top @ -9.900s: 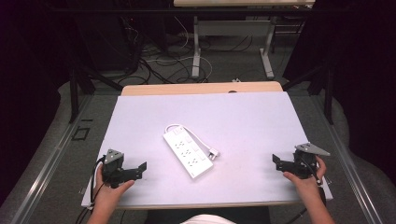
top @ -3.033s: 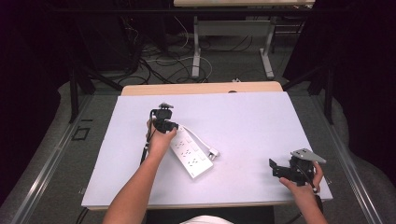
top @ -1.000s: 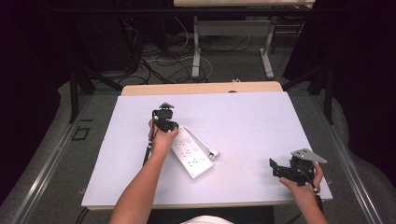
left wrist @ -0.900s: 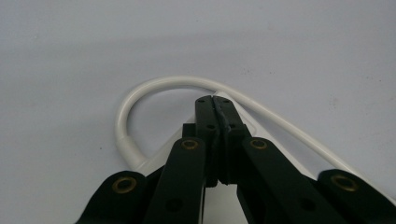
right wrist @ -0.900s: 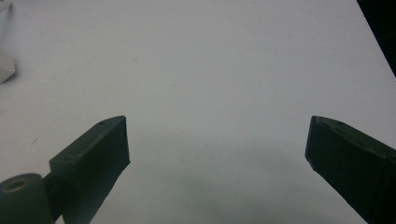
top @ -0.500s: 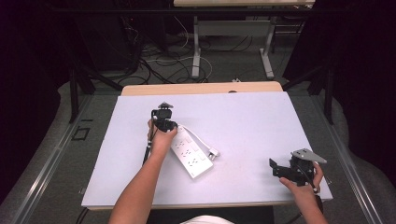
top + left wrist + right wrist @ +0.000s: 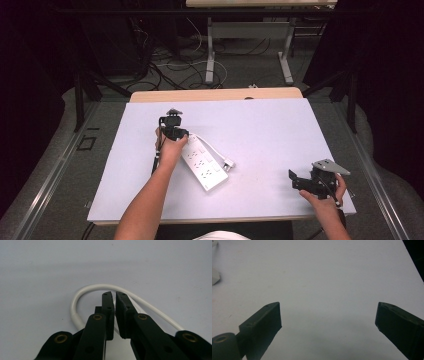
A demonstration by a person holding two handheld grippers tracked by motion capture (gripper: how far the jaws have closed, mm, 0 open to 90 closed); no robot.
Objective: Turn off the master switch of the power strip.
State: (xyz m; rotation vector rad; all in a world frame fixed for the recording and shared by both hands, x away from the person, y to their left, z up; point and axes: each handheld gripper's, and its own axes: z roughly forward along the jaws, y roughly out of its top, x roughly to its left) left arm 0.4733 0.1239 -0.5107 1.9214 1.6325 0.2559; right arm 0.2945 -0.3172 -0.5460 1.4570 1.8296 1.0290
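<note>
A white power strip (image 7: 204, 162) lies diagonally near the middle of the white table (image 7: 270, 130). Its white cord (image 7: 215, 150) runs along its right side to a plug (image 7: 229, 163). My left gripper (image 7: 176, 131) is at the strip's far end, pointing down. In the left gripper view its jaws (image 7: 115, 293) stand almost together with a thin gap, and the cord (image 7: 75, 305) loops around and behind their tips. I cannot tell if anything is pinched. My right gripper (image 7: 295, 179) rests open at the table's front right, with bare table between its jaws (image 7: 328, 312).
A wooden strip (image 7: 215, 94) borders the table's far edge. Beyond it are desk legs and cables on the floor (image 7: 200, 60). A white edge of the power strip (image 7: 215, 277) shows at the left of the right gripper view.
Since 9.9 s ago my left gripper has travelled from the front left of the table to the strip's far end. Over the last second nothing has visibly moved.
</note>
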